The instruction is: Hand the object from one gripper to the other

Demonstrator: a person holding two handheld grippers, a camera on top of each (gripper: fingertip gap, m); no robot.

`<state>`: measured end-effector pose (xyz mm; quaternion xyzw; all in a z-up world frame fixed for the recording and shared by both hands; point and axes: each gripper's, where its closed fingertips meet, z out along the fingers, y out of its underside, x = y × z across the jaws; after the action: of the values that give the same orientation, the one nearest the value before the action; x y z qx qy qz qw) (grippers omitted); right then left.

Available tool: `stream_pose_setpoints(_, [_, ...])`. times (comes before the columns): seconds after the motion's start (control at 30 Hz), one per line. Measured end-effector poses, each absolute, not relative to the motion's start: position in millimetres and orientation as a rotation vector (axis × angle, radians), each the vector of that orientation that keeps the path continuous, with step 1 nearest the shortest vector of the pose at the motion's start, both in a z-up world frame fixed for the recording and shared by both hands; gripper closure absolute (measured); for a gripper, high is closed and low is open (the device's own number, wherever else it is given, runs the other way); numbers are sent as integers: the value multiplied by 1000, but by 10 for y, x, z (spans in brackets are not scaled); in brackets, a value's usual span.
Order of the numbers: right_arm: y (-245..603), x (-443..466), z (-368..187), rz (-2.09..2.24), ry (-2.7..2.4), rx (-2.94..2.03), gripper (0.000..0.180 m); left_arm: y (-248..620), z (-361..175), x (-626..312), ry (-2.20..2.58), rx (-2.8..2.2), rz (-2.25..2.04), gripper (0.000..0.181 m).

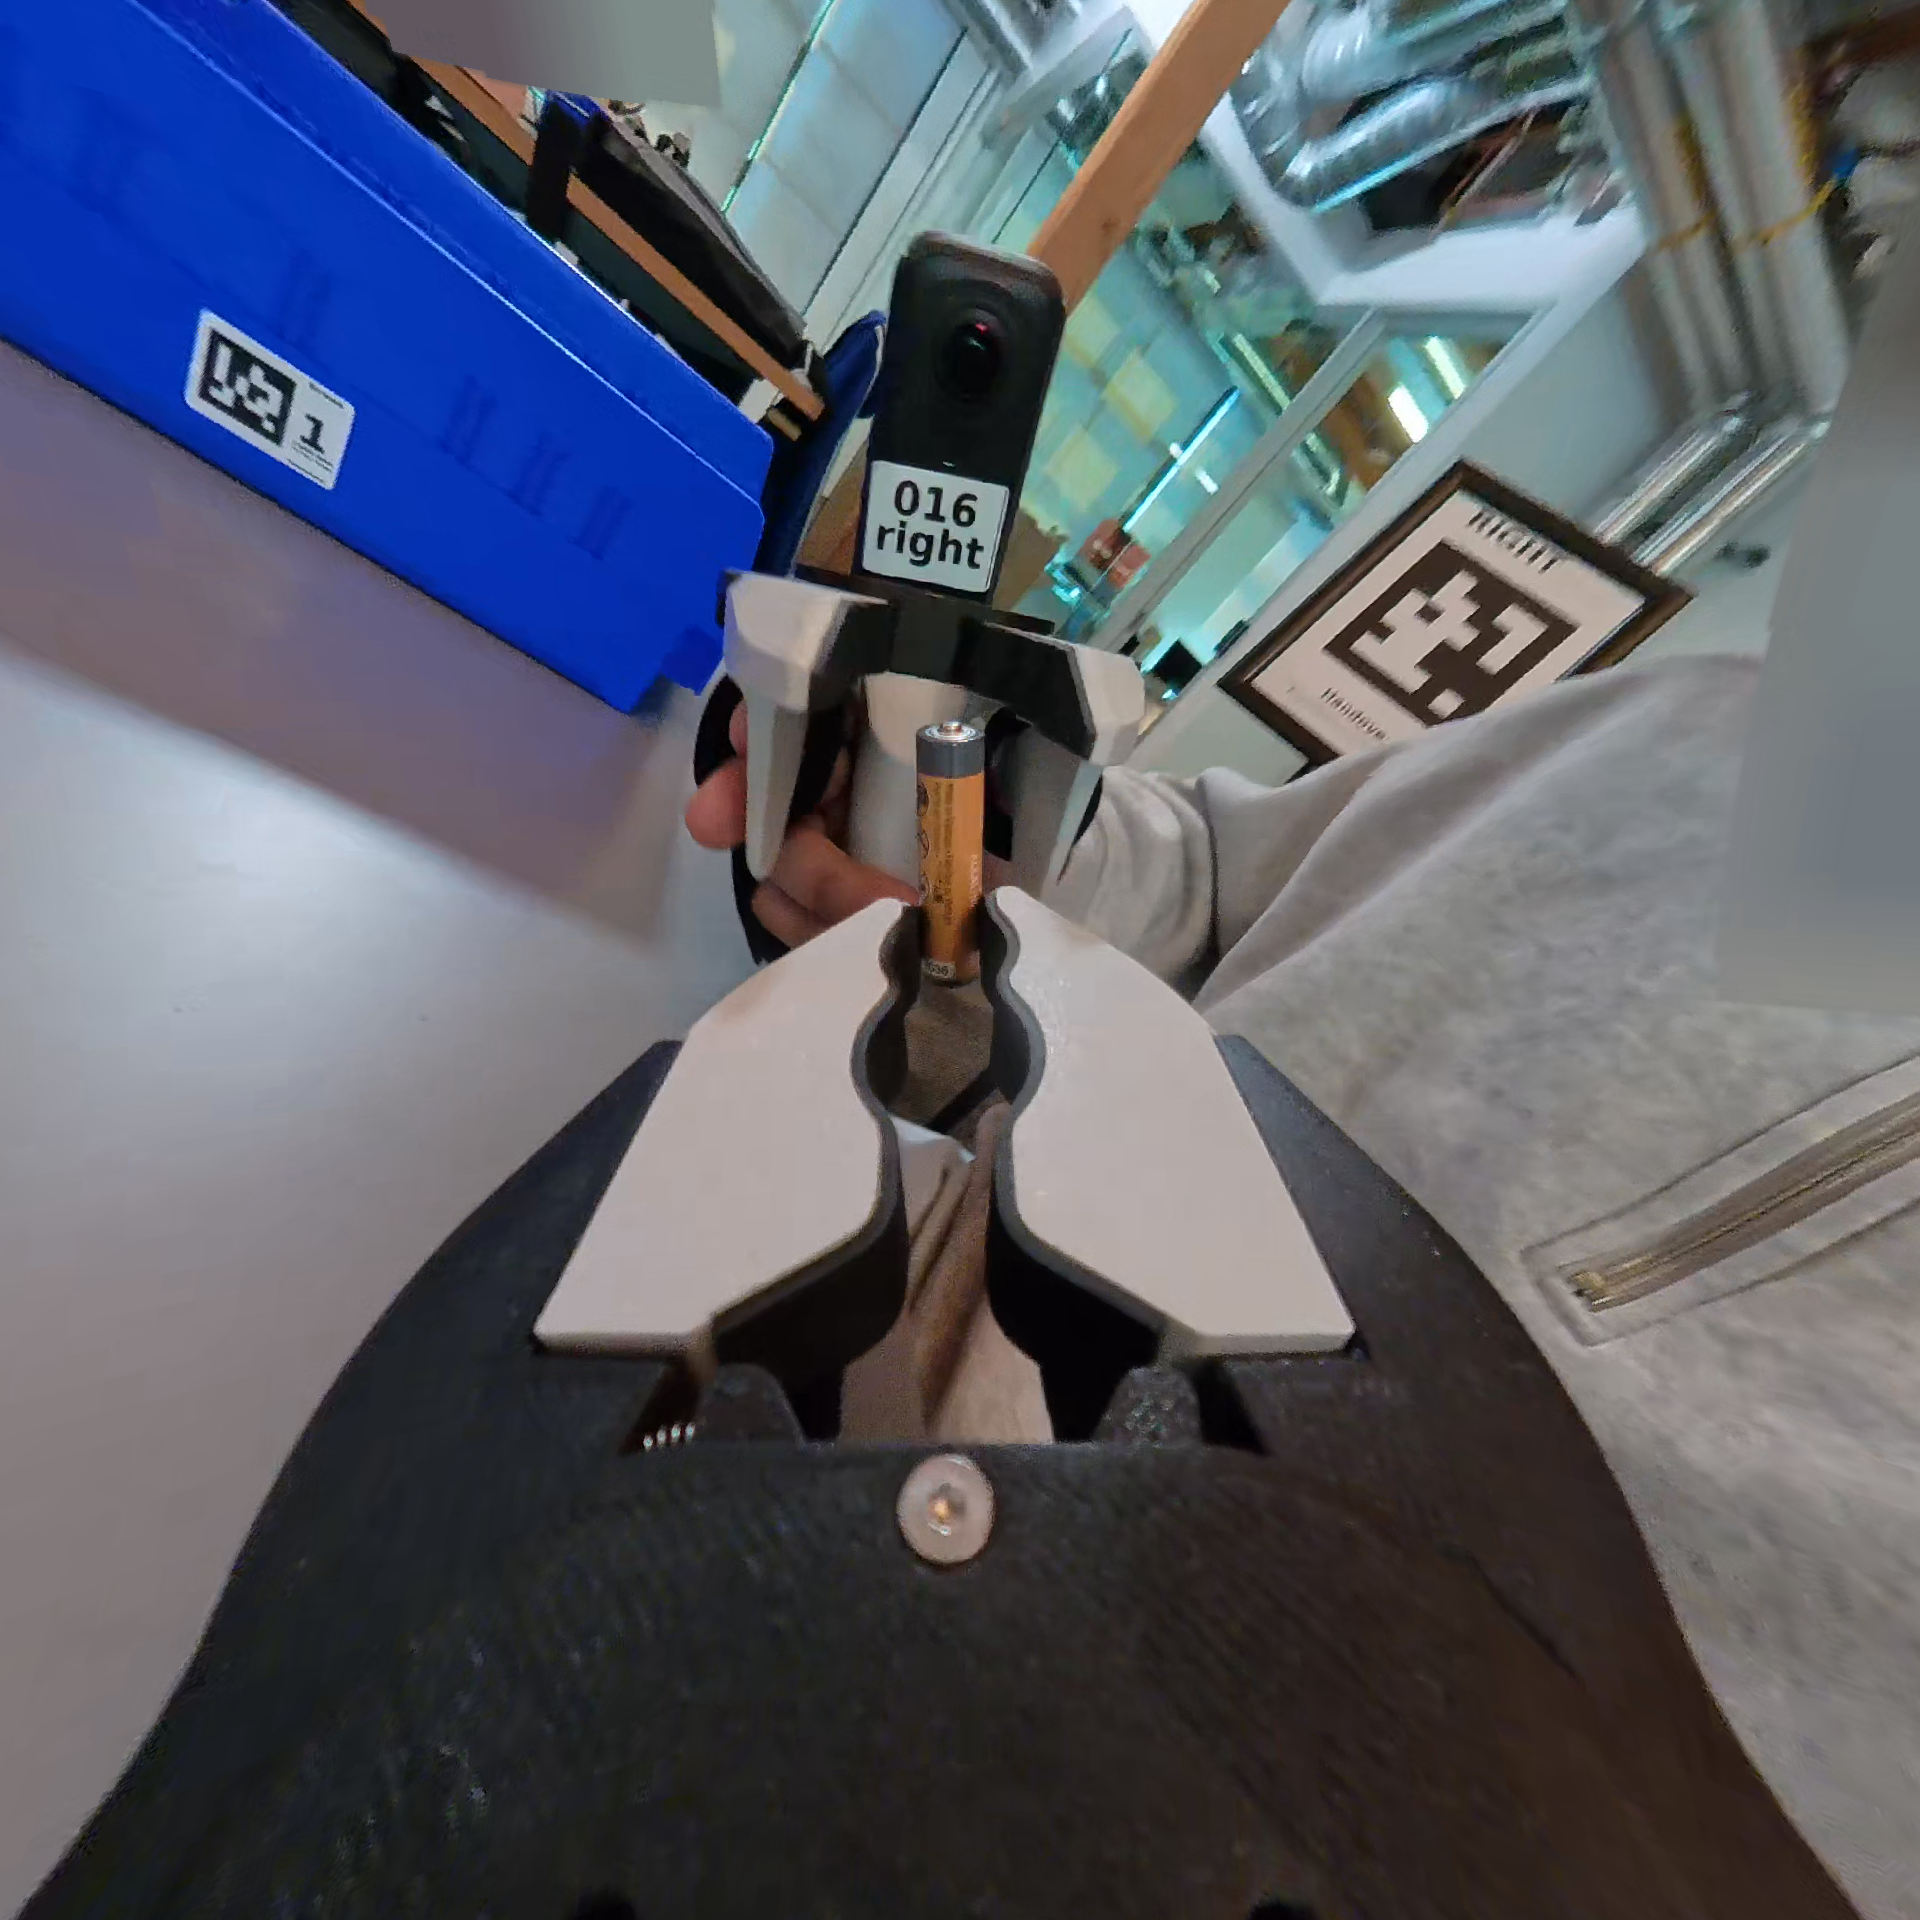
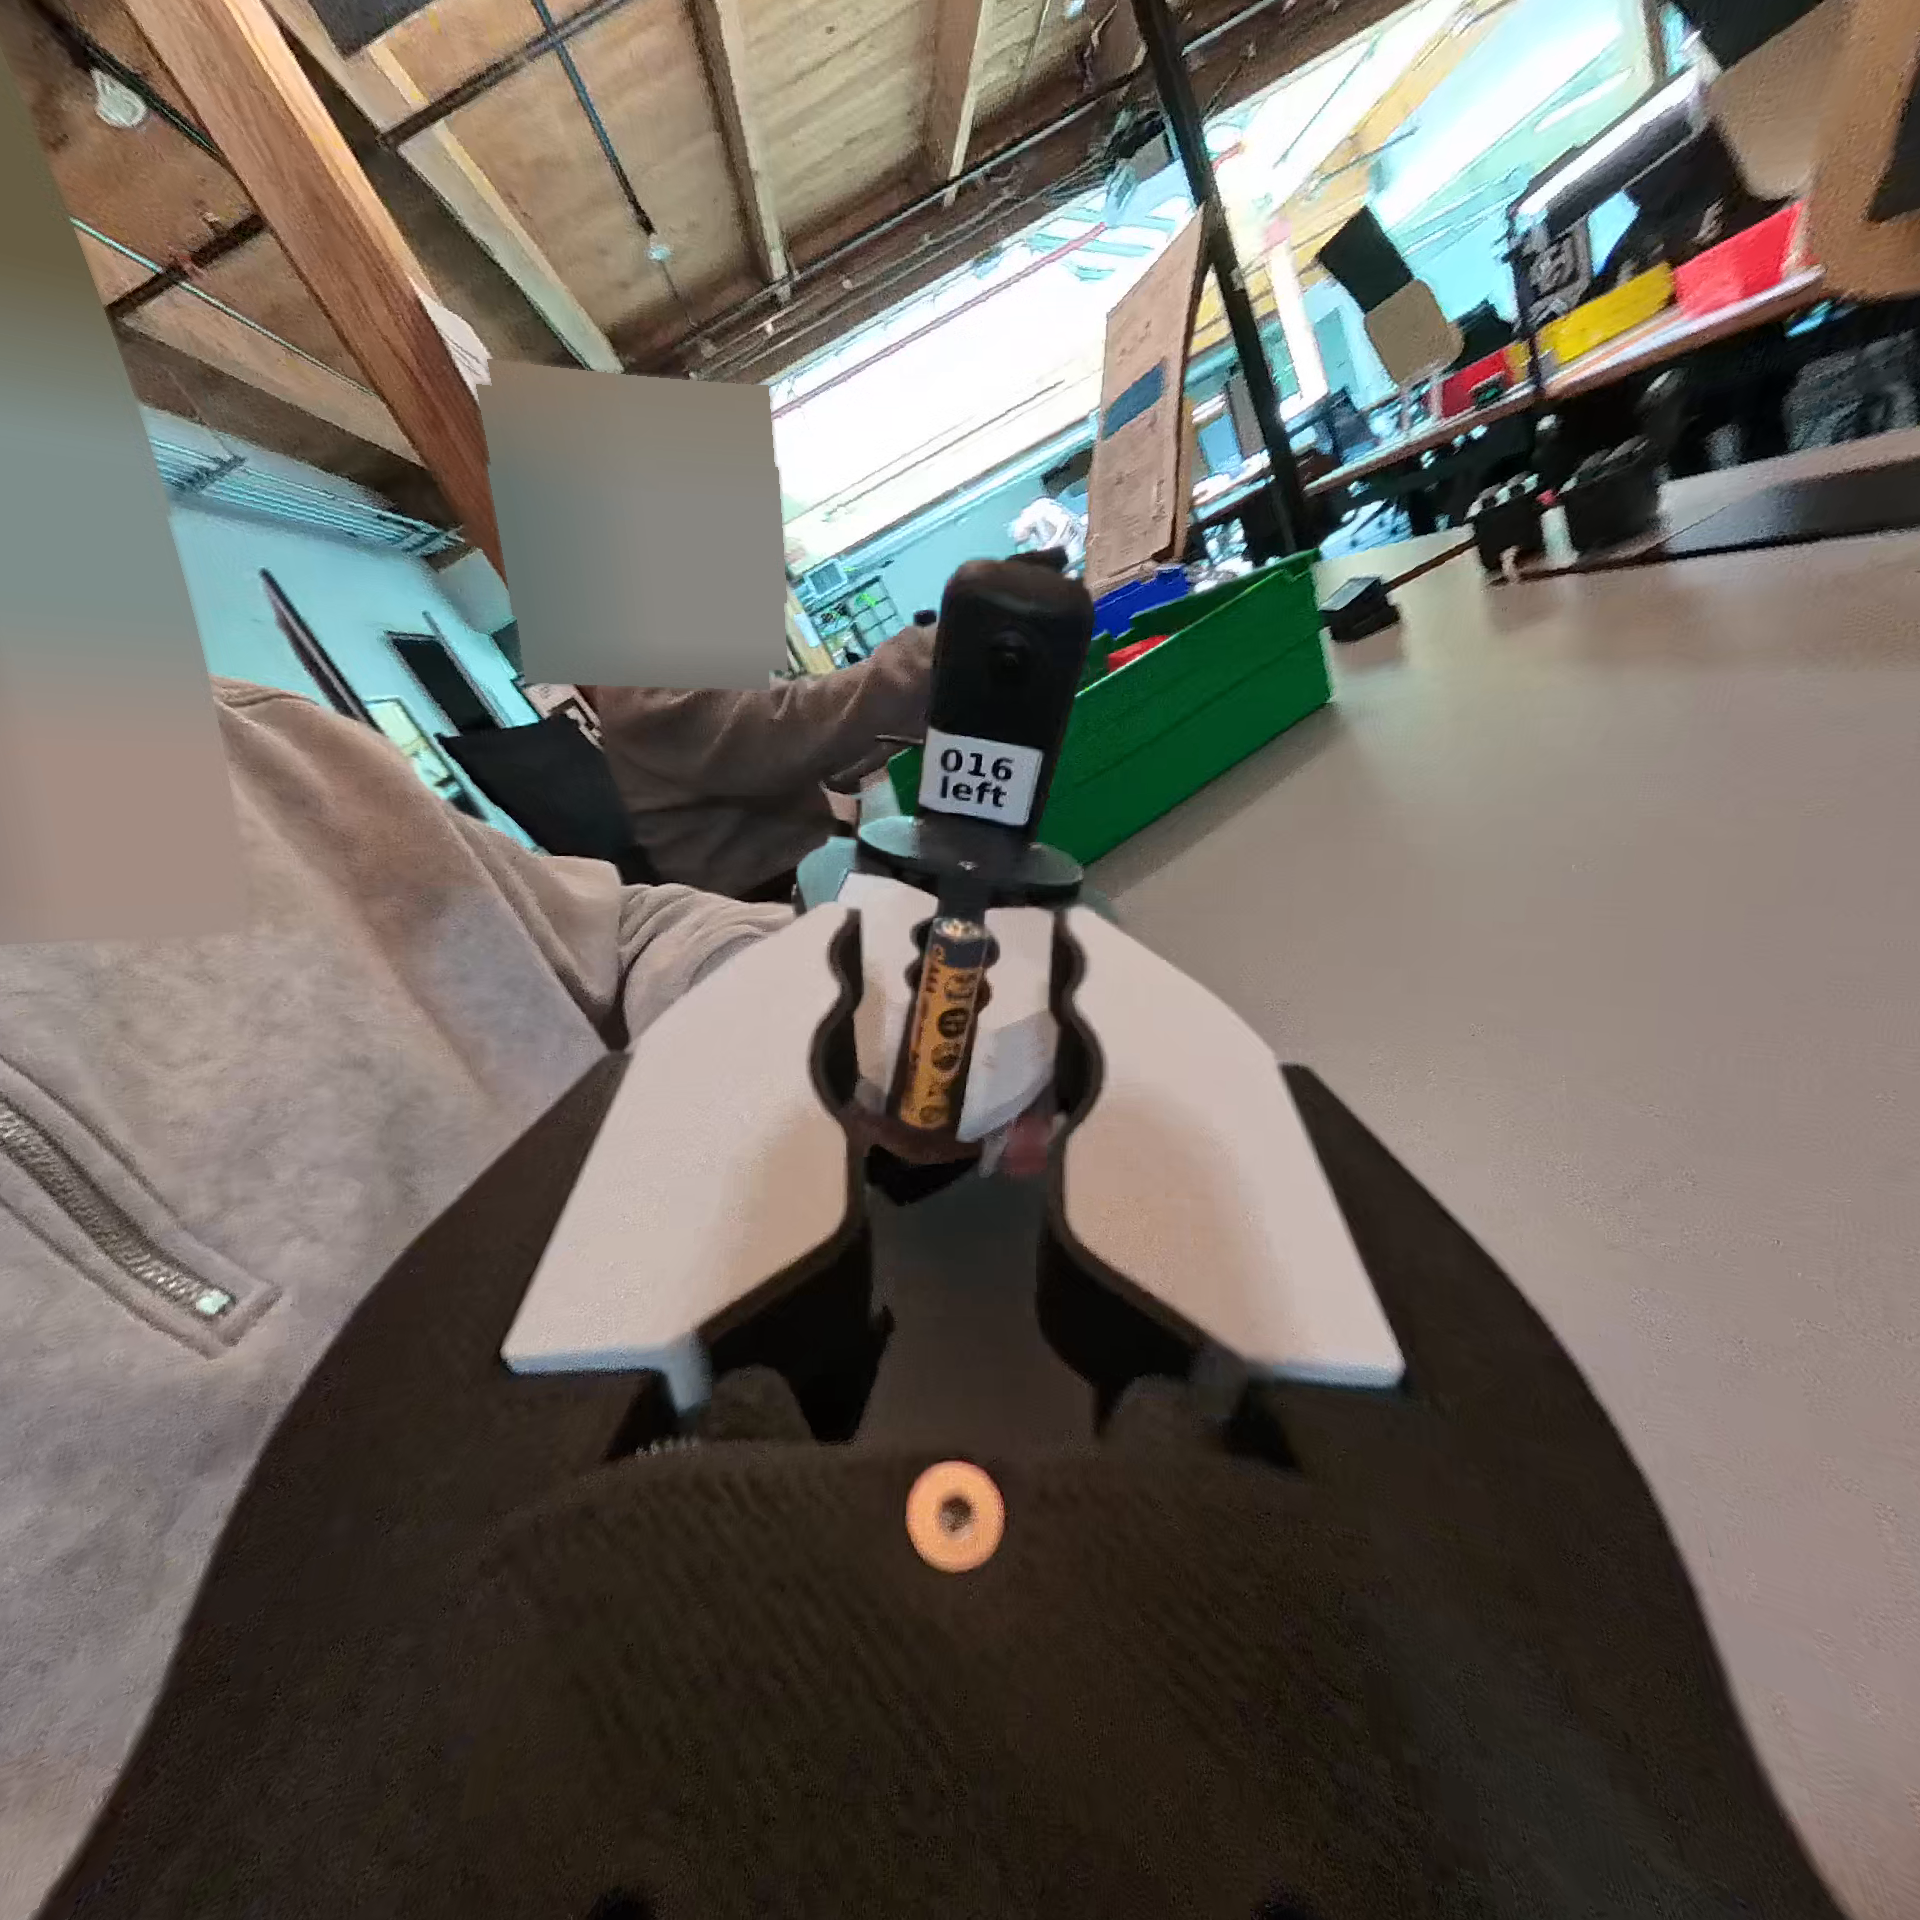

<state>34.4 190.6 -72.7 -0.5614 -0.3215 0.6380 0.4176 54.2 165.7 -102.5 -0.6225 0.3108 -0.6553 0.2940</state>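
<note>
- The slim orange-and-black cylindrical battery stands upright in the air between the two grippers, metal cap end up, above the pale grey counter.
- The left gripper, black-bodied with pale grey fingers, has its jaws pinching the battery's lower part right at the fingertips; the scalloped inner edges close on it from both sides.
- The right gripper faces it from just beyond, held by a hand in a light grey sleeve. Its jaws are spread wide, one finger on each side of the battery and clear of it.
- In the right wrist view the battery shows in the gap between the right gripper's own spread fingers, gripped by the left gripper beyond.
- Each gripper carries a black camera with a white label on top.
- A blue plastic bin with a square marker sticker sits on the counter behind; a green plastic bin sits farther along it.
- A framed black-and-white marker board leans nearby.
</note>
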Motion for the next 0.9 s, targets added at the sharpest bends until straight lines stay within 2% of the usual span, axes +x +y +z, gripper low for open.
stream_pose_setpoints(0.07, [1827, 291, -775, 1612, -865, -1421, 167, 1640, -1033, 554, 865, -1649, -1701, 171])
stream_pose_setpoints(0.2, [1783, 284, -790, 1581, -927, -1418, 169, 1628, -1039, 570, 865, -1645, -1708, 169])
stream_pose_setpoints(0.33, [1850, 352, -725, 1612, -865, -1400, 168, 1733, -1022, 544, 795, -1622, -1663, 144])
stream_pose_setpoints(0.4, [1882, 381, -708, 1640, -831, -1401, 169, 1751, -1031, 541, 791, -1624, -1648, 138])
stream_pose_setpoints(0.73, [1876, 368, -728, 1736, -789, -1427, 169, 1691, -1016, 562, 782, -1620, -1752, 141])
stream_pose_setpoints(0.9, [1875, 351, -750, 1720, -794, -1434, 169, 1668, -957, 548, 775, -1581, -1795, 149])
